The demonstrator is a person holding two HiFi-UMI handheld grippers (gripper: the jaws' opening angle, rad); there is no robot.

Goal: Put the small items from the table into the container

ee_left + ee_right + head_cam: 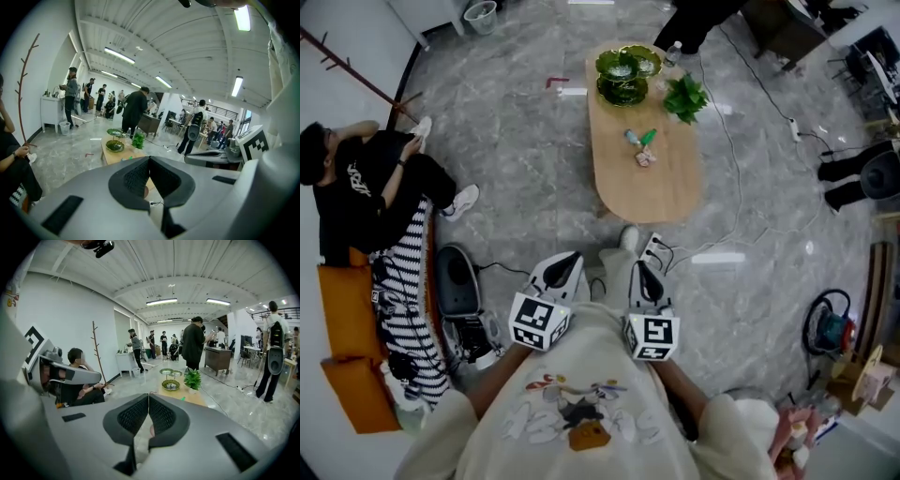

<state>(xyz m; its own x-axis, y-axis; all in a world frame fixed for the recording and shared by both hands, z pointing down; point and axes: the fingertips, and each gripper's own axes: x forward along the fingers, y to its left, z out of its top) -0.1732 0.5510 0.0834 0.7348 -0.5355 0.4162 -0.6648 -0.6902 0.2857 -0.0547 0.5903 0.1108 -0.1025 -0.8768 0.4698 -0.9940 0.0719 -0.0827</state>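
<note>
A wooden oval table (661, 183) stands ahead of me on the marble floor. At its far end is a green tiered glass dish (624, 75), with a small potted plant (685, 97) beside it. A few small items (642, 147), one of them green, lie near the table's middle. My left gripper (564, 260) and right gripper (643, 272) are held side by side close to my body, well short of the table, both shut and empty. The left gripper (149, 161) points toward the dish (115, 146). The right gripper (148, 399) faces the dish (170, 384) and the plant (192, 379).
A person (366, 183) sits at the left by an orange couch (347, 319). A dark machine (456, 281) and cables (741, 178) lie on the floor. Several people (192, 345) stand beyond the table. A bare branch stand (96, 350) is by the wall.
</note>
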